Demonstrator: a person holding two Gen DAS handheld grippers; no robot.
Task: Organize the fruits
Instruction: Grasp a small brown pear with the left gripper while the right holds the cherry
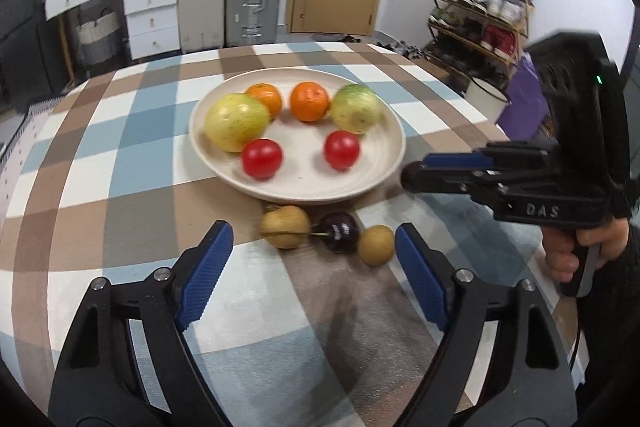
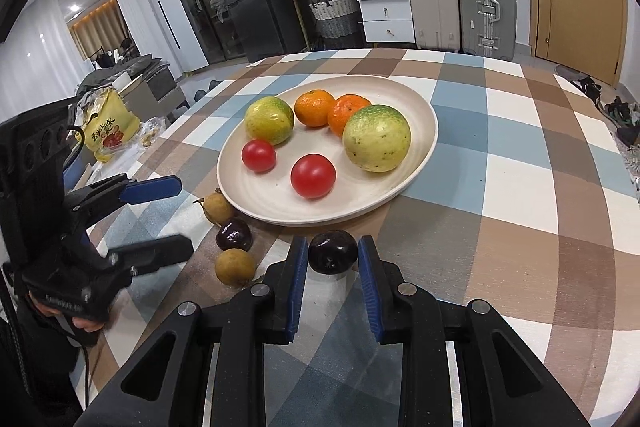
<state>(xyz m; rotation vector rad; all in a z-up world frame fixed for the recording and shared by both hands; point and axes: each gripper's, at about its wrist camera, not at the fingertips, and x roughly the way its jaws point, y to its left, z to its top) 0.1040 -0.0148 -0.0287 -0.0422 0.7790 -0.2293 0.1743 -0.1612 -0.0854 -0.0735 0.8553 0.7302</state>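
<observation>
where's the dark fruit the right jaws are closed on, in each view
Left wrist view: the dark fruit shows only as a dark round end at the right gripper tip, right of the plate.
Right wrist view: the fruit sits bottom centre between the blue pads, just below the plate rim.
Shared landmark: the cream plate of fruit.

1. One big plate (image 2: 420,147) sits on the checked table (image 2: 520,187).
2. Two yellow-green fruits are on the plate, one (image 2: 269,120) on the left and one (image 2: 376,138) on the right.
3. Two oranges (image 2: 314,107) (image 2: 346,113) are on the plate.
4. Two red tomatoes (image 2: 259,155) (image 2: 313,175) are on the plate.
5. Two small brown fruits (image 2: 218,207) (image 2: 234,266) lie on the table.
6. Two dark purple fruits (image 2: 234,235) (image 2: 333,251) lie on the table.
7. That makes six on the plate and four off it.
</observation>
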